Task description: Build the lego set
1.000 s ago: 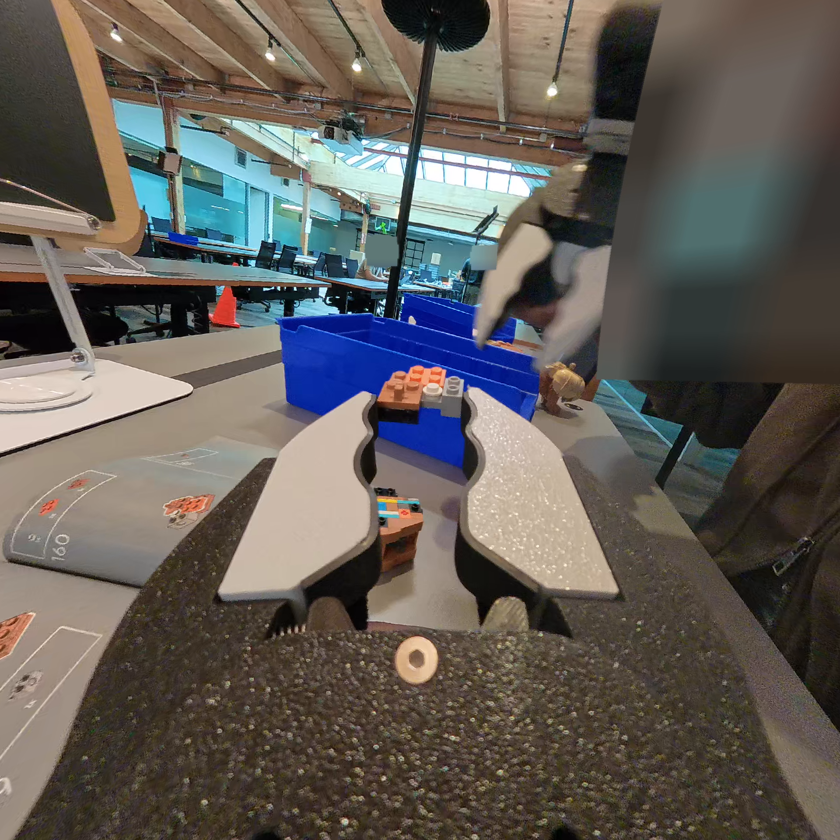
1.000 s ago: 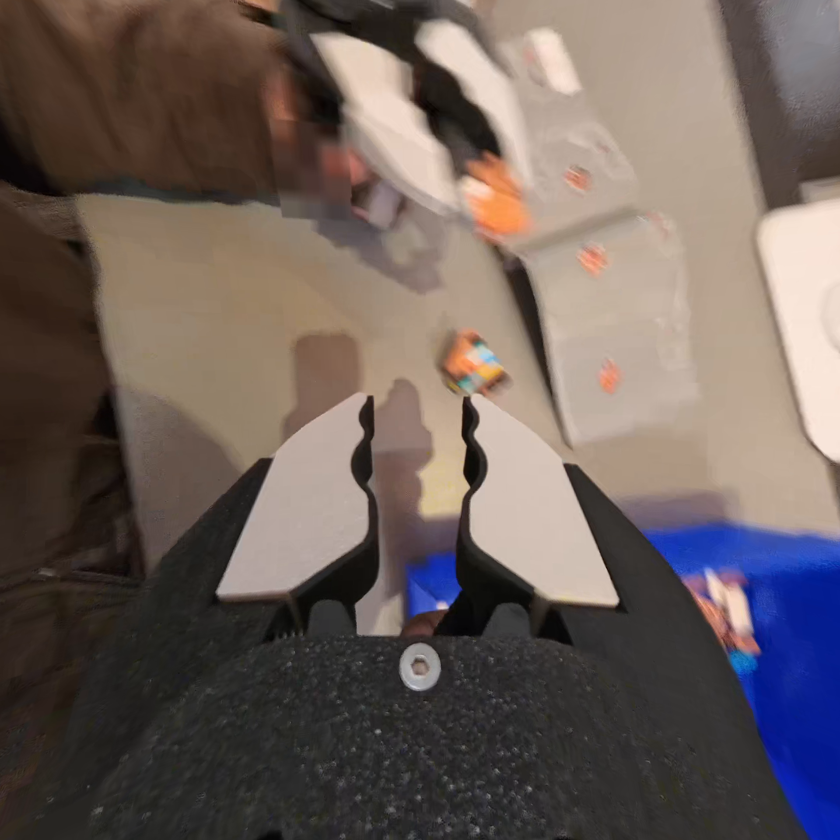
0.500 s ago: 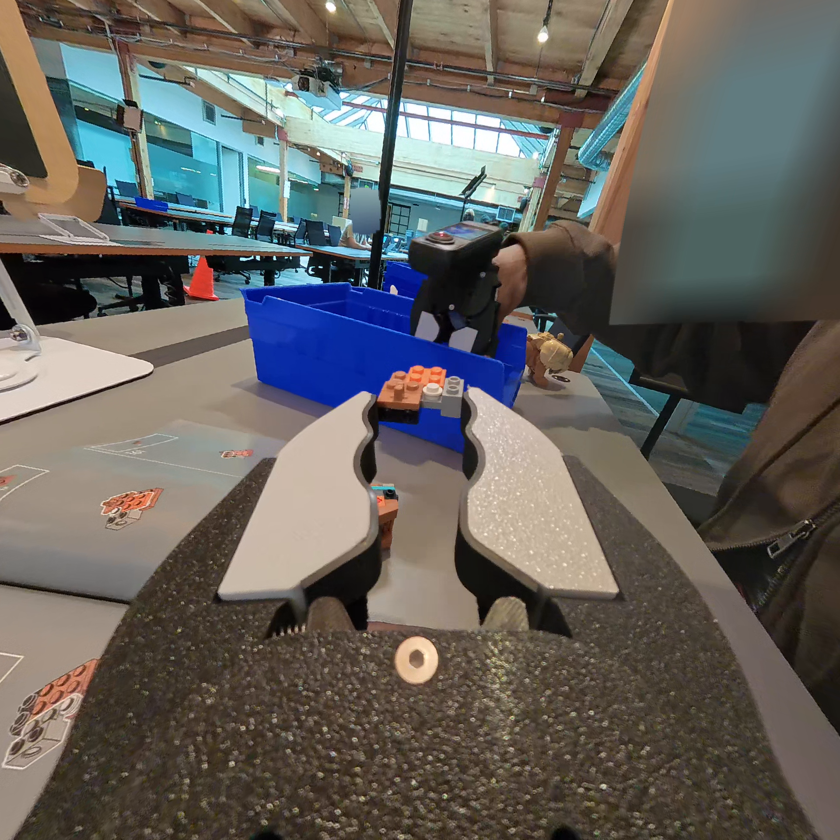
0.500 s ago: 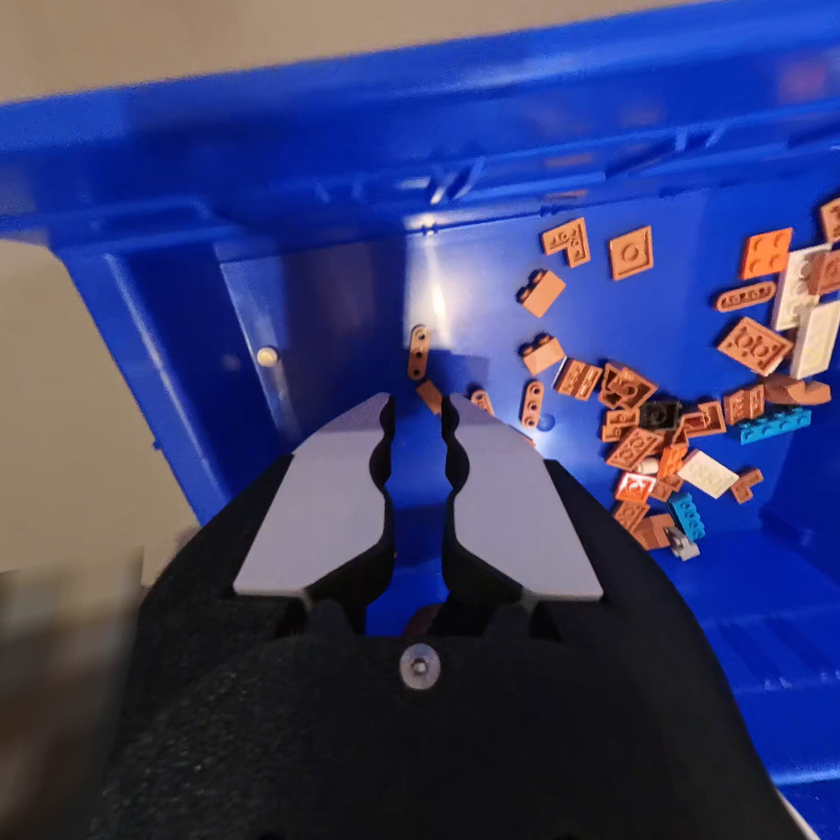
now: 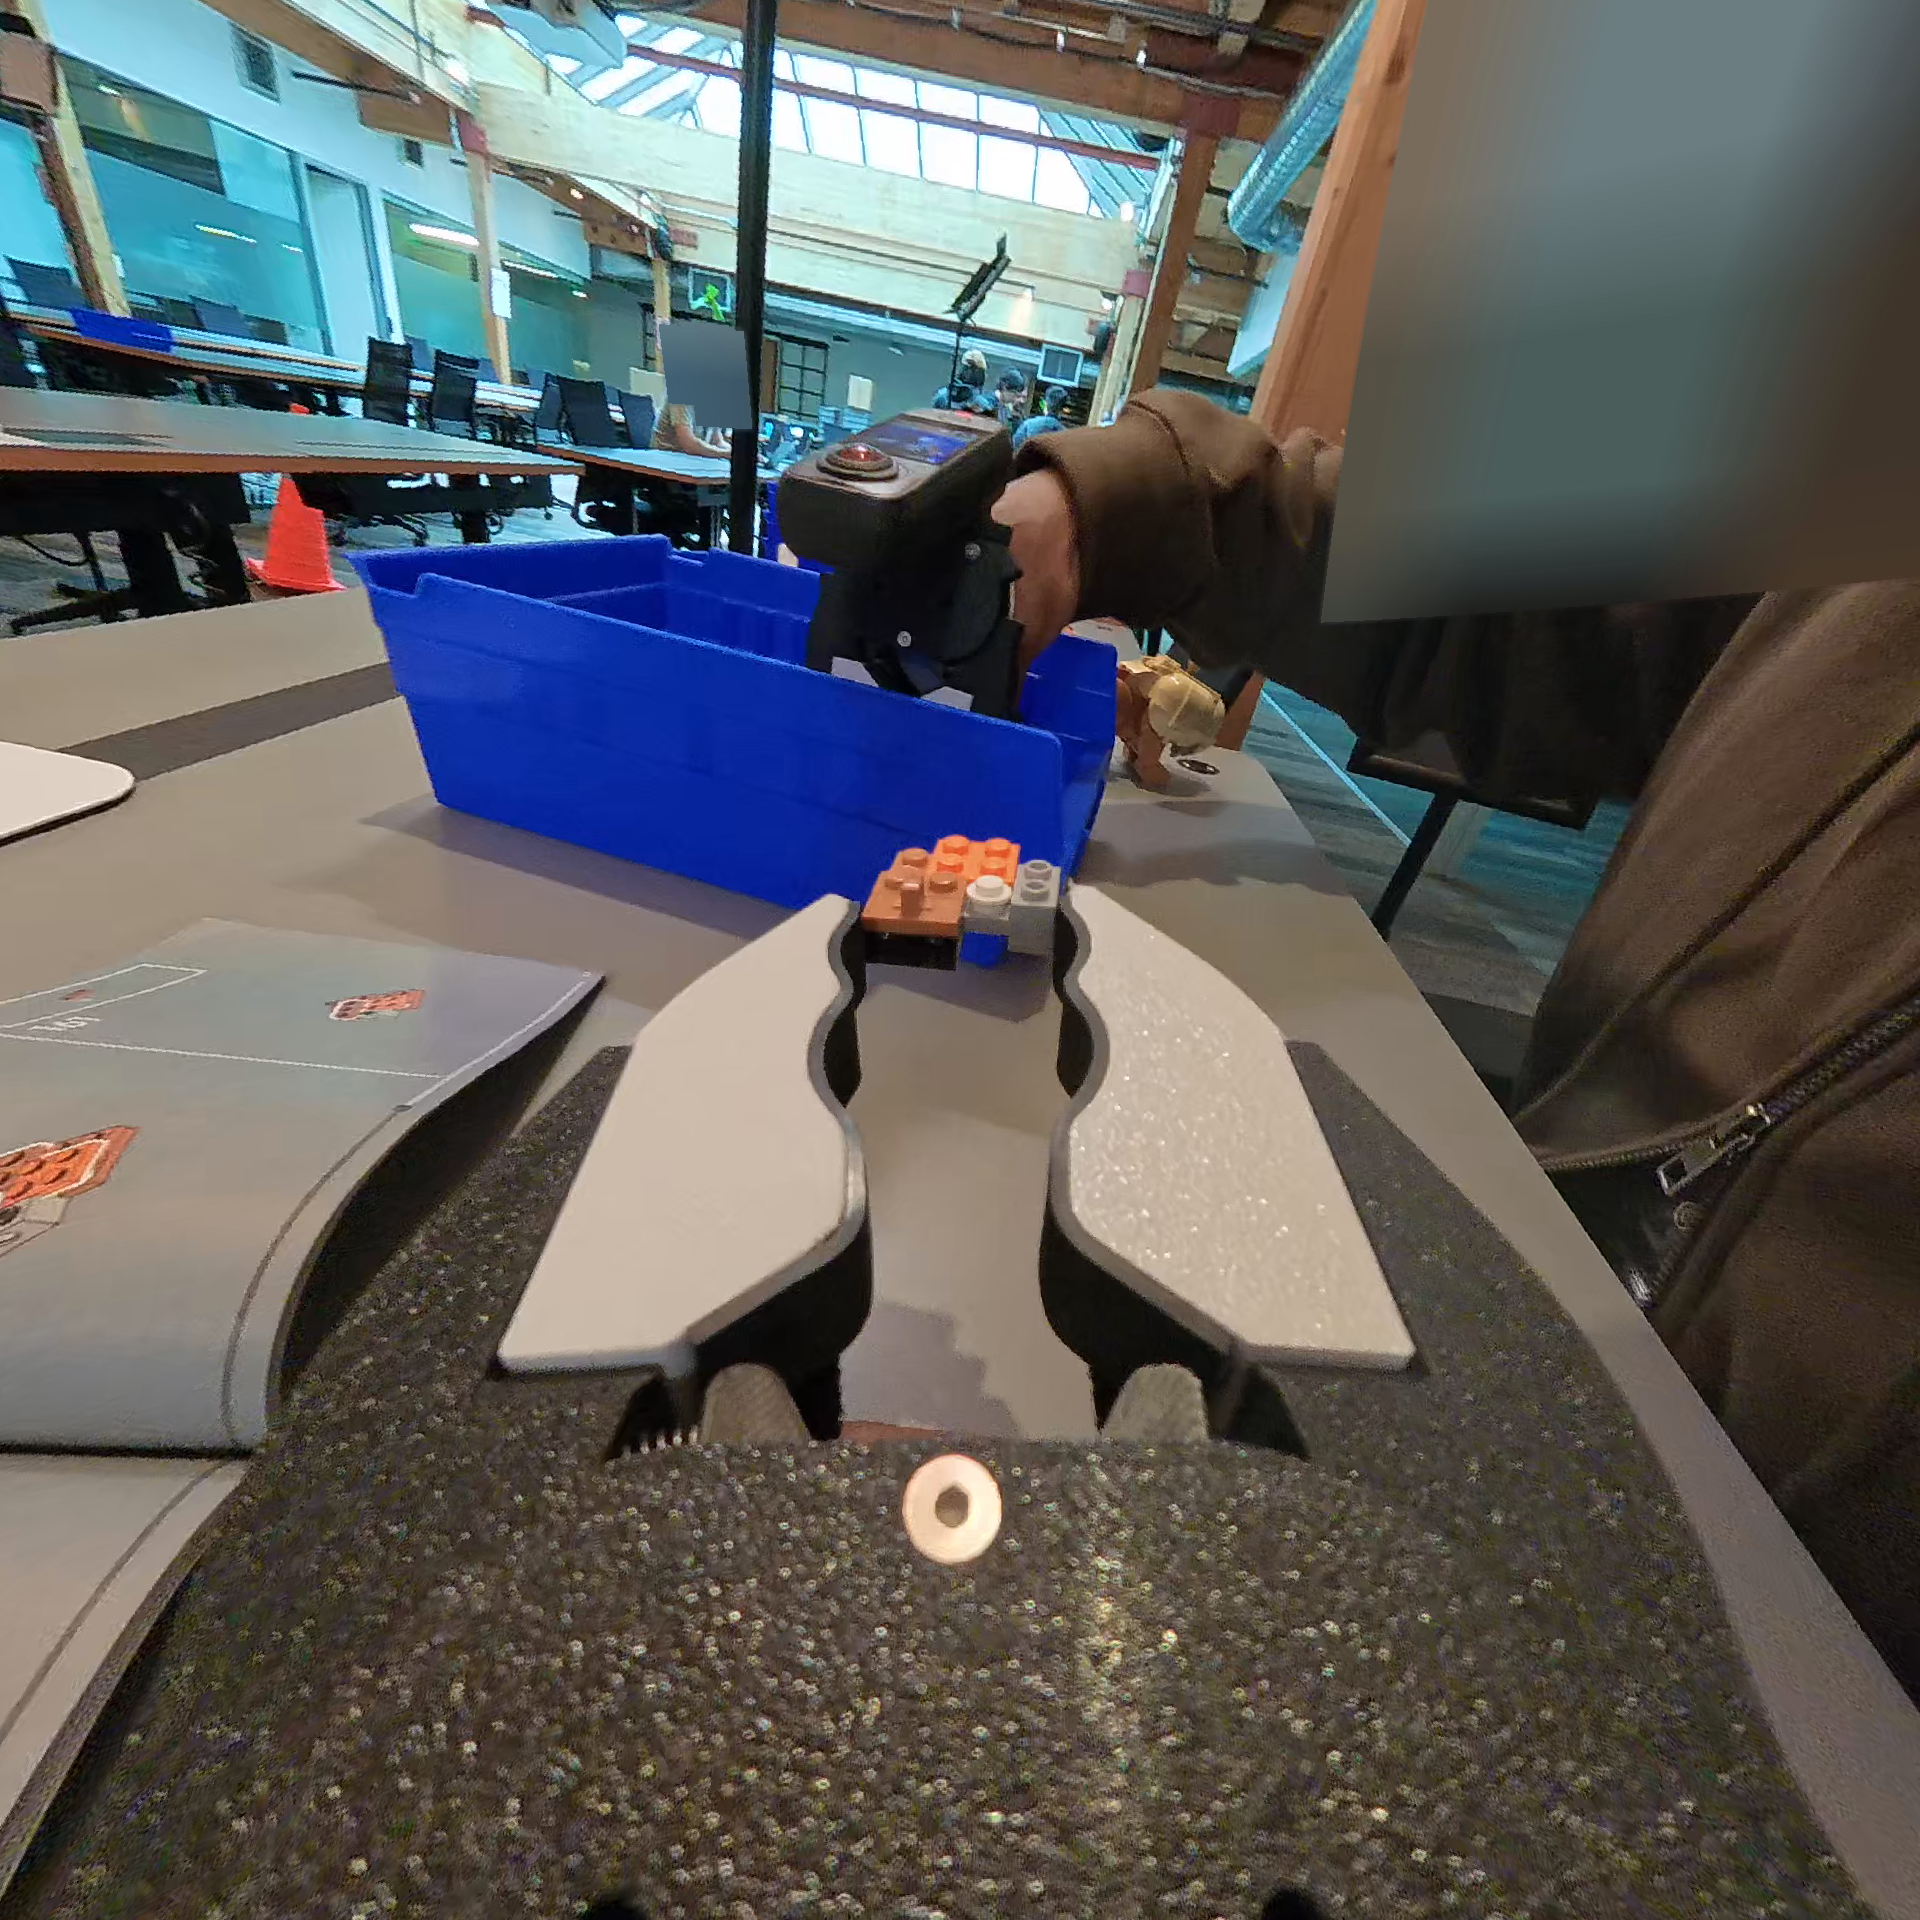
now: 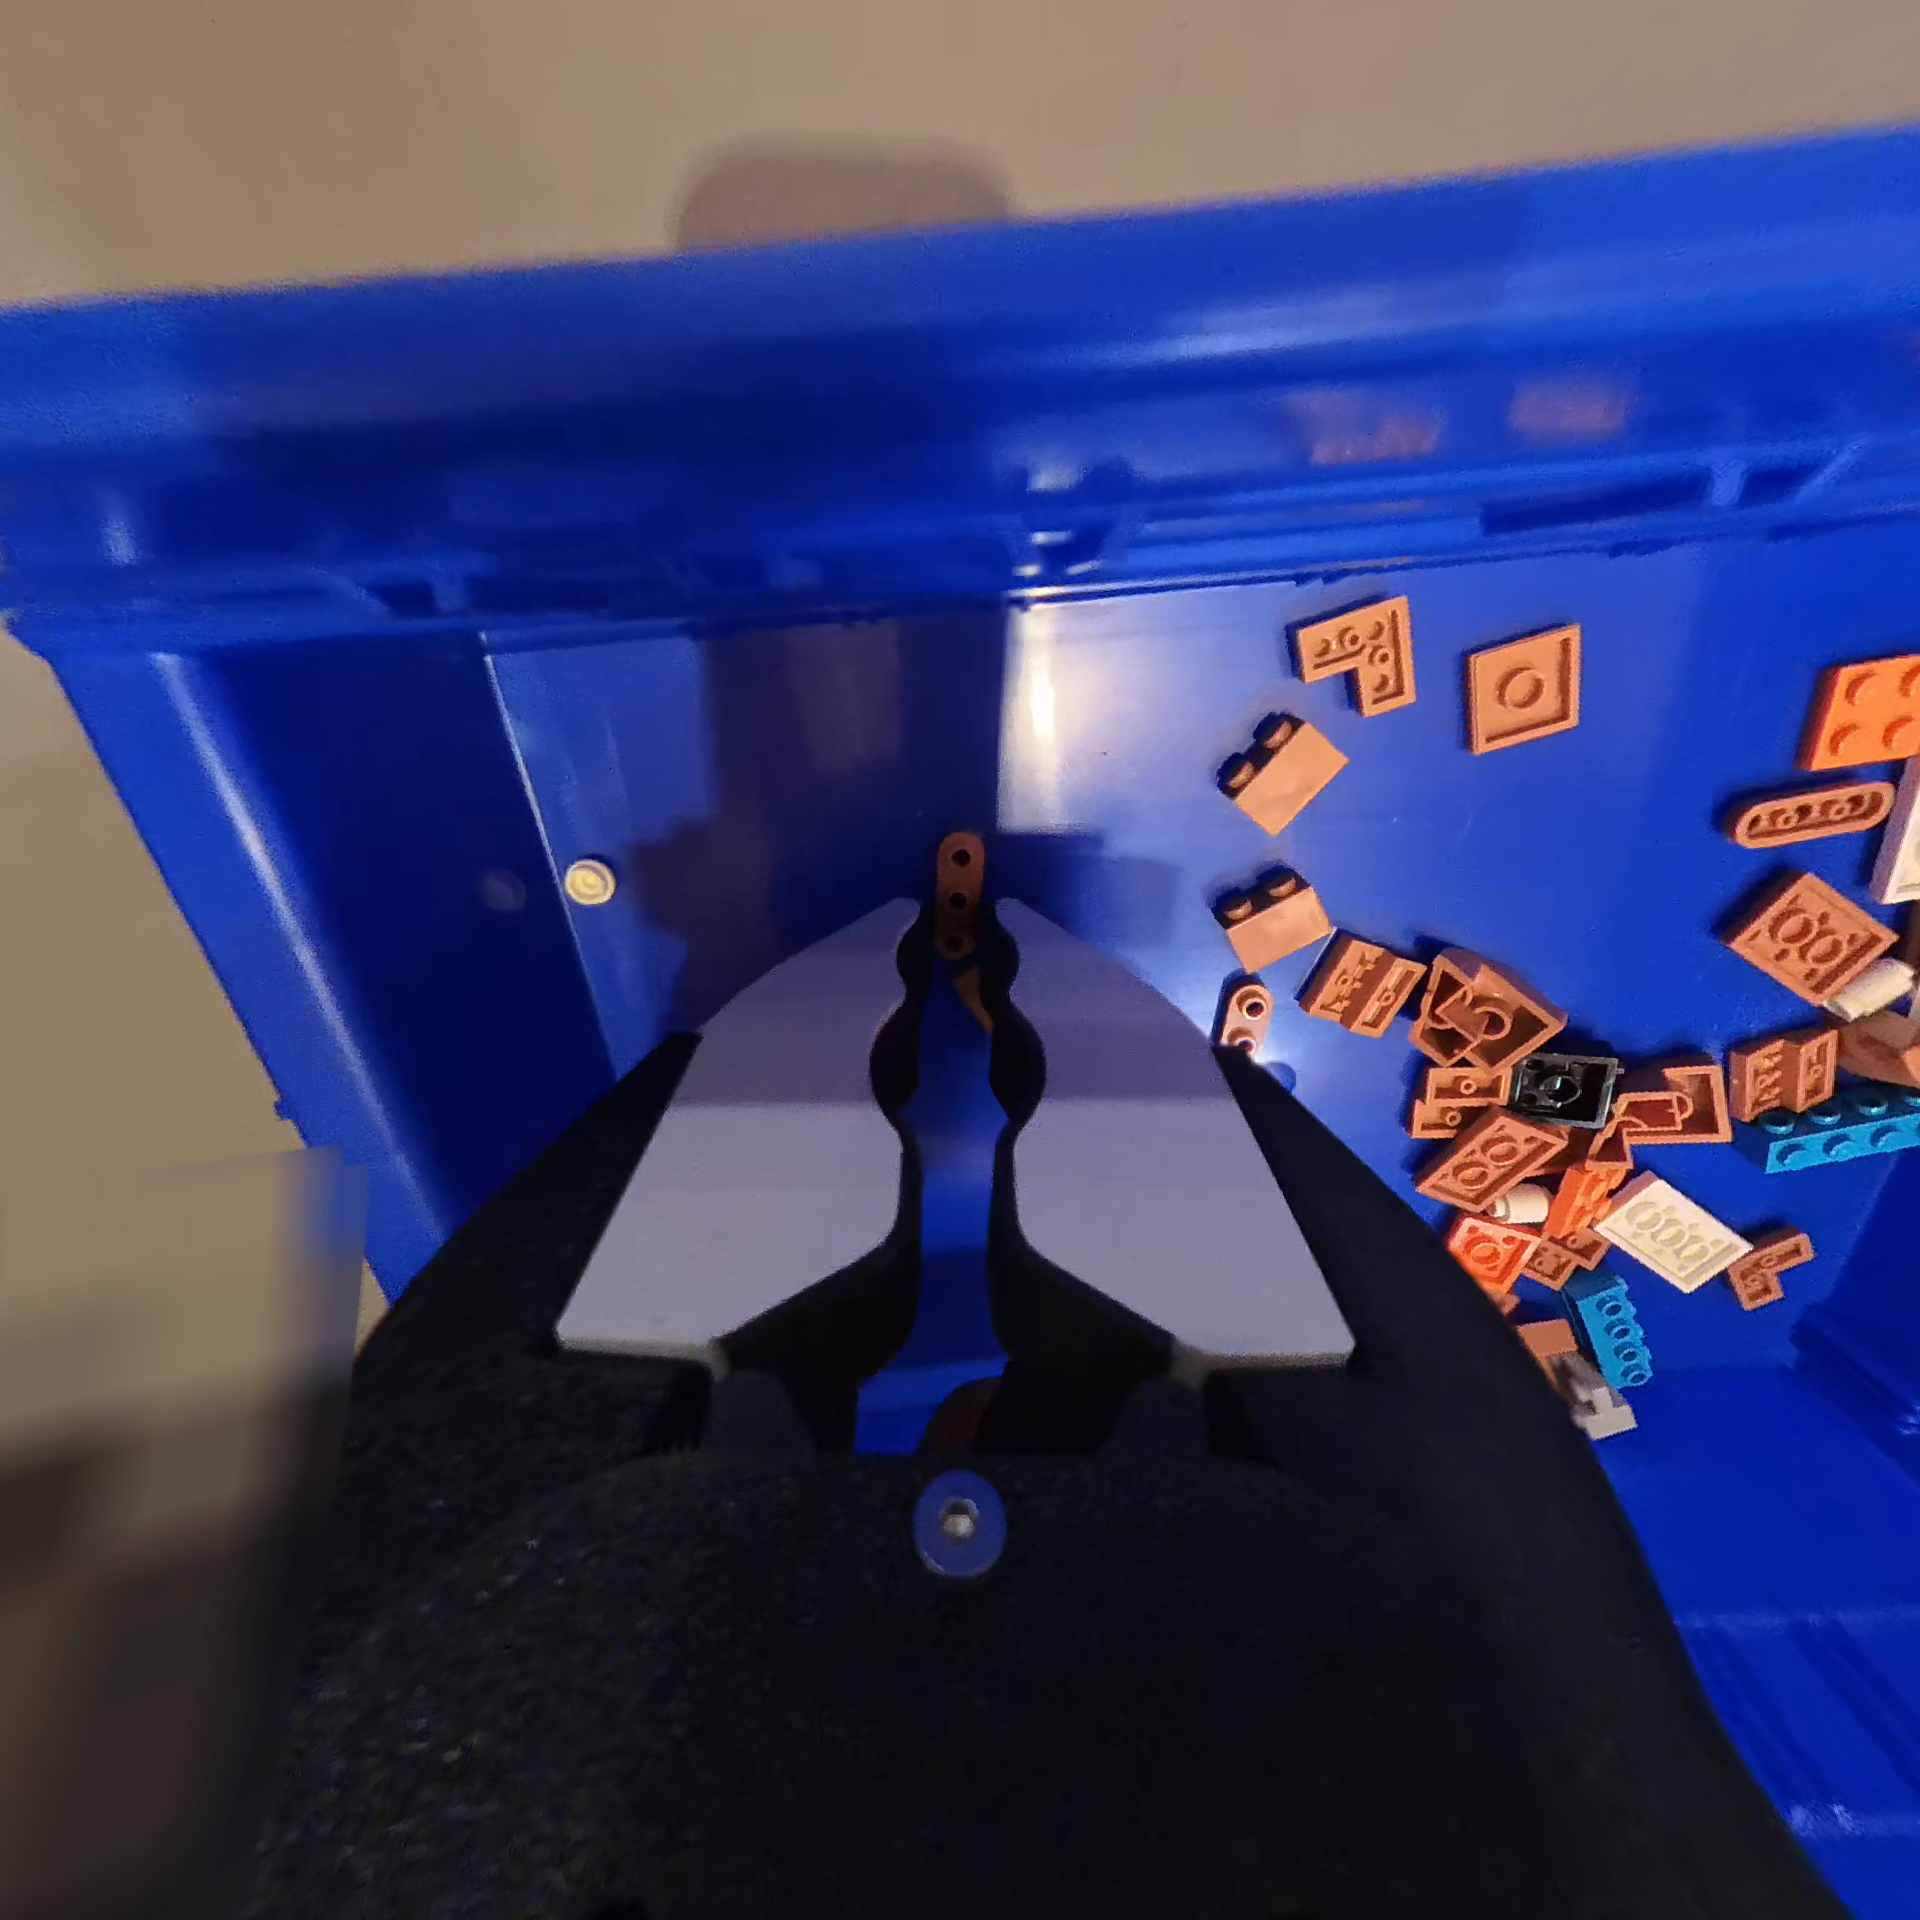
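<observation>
While the left claw (image 5: 956,925) hovers low over the grey surface (image 5: 1226,935), its fingers are pressed onto a small brick assembly (image 5: 961,888) of orange, brown, white and grey pieces held at the tips. Just beyond it stands a blue bin (image 5: 727,727). The right claw (image 6: 958,920) reaches down into that bin (image 6: 727,468), its fingers nearly closed on a thin brown plate (image 6: 956,894) with a row of holes, standing on edge between the tips. To the right on the bin floor lies a heap of loose bricks (image 6: 1538,1039), mostly brown and orange, with a few white, teal and black ones. Left of the left claw, an open instruction booklet (image 5: 260,1091) lies flat. A small tan and brown figure (image 5: 1169,717) stands past the bin's right end. A person's brown sleeve (image 5: 1174,509) crosses above. Half a second ago the right claw's fingers were wider apart and empty, with the thin plate lying just ahead of them; the left claw's grip is unchanged.
</observation>
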The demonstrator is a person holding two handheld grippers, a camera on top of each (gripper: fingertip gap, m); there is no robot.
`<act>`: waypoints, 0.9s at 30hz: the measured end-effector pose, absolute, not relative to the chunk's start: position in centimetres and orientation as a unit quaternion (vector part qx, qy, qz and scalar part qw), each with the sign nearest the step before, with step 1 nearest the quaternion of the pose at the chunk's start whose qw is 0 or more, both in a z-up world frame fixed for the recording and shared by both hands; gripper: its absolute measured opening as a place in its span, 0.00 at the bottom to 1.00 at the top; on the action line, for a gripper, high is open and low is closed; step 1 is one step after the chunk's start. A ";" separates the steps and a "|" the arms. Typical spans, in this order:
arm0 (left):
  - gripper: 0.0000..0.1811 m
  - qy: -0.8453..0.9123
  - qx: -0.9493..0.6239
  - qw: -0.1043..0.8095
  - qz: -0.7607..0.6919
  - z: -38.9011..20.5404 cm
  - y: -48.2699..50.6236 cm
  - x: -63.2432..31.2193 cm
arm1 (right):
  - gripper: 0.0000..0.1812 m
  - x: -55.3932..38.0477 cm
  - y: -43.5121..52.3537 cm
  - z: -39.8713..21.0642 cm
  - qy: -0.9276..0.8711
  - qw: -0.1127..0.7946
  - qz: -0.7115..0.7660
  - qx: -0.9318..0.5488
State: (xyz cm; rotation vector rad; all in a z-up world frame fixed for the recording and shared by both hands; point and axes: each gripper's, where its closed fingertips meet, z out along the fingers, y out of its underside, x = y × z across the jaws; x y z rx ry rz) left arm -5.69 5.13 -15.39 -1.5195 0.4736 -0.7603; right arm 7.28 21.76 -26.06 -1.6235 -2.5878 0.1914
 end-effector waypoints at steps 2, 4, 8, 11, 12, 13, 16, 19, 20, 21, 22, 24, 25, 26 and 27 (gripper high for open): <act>0.19 0.221 -0.666 0.630 -0.334 -15.5 4.9 -5.3 | 0.04 7.3 21.7 -26.0 -0.854 0.046 0.066 -0.514; 0.19 0.237 -0.665 0.621 -0.340 -15.7 4.6 -4.7 | 0.04 7.1 21.6 -25.4 -0.861 0.060 0.082 -0.499; 0.19 0.271 -0.655 0.607 -0.358 -15.8 3.7 -3.6 | 0.04 5.9 20.6 -20.9 -0.874 0.128 0.135 -0.449; 0.19 0.292 -0.644 0.596 -0.381 -15.7 3.1 -3.0 | 0.04 4.2 17.0 -16.6 -0.897 0.171 0.200 -0.356; 0.19 0.298 -0.640 0.593 -0.388 -15.7 2.8 -2.8 | 0.04 3.6 15.2 -15.6 -0.906 0.172 0.222 -0.315; 0.19 0.304 -0.637 0.590 -0.393 -15.7 2.7 -2.7 | 0.04 3.0 13.3 -14.8 -0.915 0.168 0.245 -0.273; 0.19 0.320 -0.631 0.584 -0.398 -15.7 2.2 -2.3 | 0.04 1.1 7.9 -14.0 -0.933 0.141 0.281 -0.173; 0.19 0.333 -0.626 0.579 -0.402 -15.8 1.7 -2.1 | 0.04 -0.5 4.2 -14.0 -0.946 0.124 0.286 -0.091; 0.19 0.336 -0.625 0.578 -0.403 -15.8 1.6 -2.1 | 0.04 -1.0 3.4 -13.8 -0.947 0.123 0.288 -0.072; 0.19 0.339 -0.623 0.577 -0.405 -15.8 1.4 -2.1 | 0.04 -1.4 2.7 -13.6 -0.947 0.121 0.292 -0.058; 0.19 0.340 -0.621 0.577 -0.406 -15.7 1.4 -2.1 | 0.04 -1.7 2.2 -13.4 -0.947 0.118 0.295 -0.047; 0.19 0.341 -0.619 0.577 -0.410 -15.7 1.3 -2.2 | 0.04 -2.0 1.6 -13.5 -0.951 0.104 0.291 -0.030; 0.19 0.341 -0.617 0.578 -0.411 -15.6 1.2 -2.2 | 0.04 -2.0 1.4 -13.7 -0.954 0.093 0.285 -0.023; 0.19 0.342 -0.615 0.578 -0.413 -15.6 1.1 -2.2 | 0.04 -2.0 1.2 -13.8 -0.957 0.083 0.278 -0.016; 0.19 0.344 -0.615 0.577 -0.413 -15.6 1.1 -2.2 | 0.04 -2.0 1.0 -14.0 -0.959 0.076 0.273 -0.009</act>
